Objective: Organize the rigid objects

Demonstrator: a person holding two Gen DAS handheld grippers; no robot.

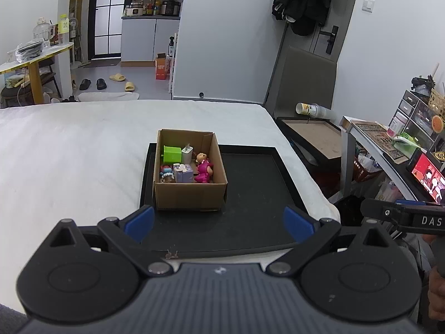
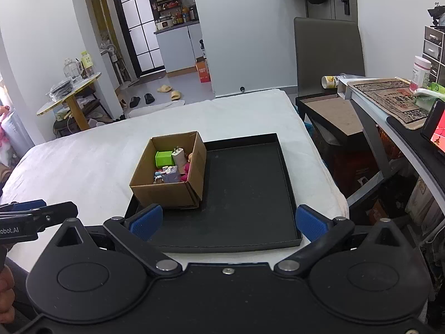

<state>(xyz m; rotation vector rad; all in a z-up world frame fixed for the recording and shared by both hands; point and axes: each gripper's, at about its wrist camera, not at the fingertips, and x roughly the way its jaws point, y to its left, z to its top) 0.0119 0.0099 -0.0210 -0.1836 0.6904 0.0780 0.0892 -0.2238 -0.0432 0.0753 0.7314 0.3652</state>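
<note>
I hold both grippers back from the work, on the near side of the cardboard box [image 1: 190,171], which I use as landmark. Left gripper [image 1: 218,222]: blue pads spread wide, nothing between them. Right gripper [image 2: 229,221]: likewise spread, empty.

The box stands on the left part of a black tray [image 1: 250,194], and the tray lies on a bed [image 1: 69,153] with a white cover. All the small rigid things are inside the box: a green cube [image 1: 172,153] at its far left, a white charger plug [image 1: 187,153] just right of the cube, a pink doll [image 1: 204,168] along the right wall, a lilac toy block [image 1: 183,173] at near centre, and a small blue-and-red figure [image 1: 167,173] at near left. The tray to the right of the box is bare.

Risks, as I judge them:
- The items are crowded and touch each other. A wide gripper going in for one could nudge its neighbours or snag the box wall.
- The box is light and open. A sideways pull may drag or tip it on the tray.
- The bed is soft, so pressing down could tilt the tray.

Orientation: the box's long axis runs away from me, near wall to far wall. The doll lies along that axis, head toward the far wall. The plug stands with its prongs up.
</note>
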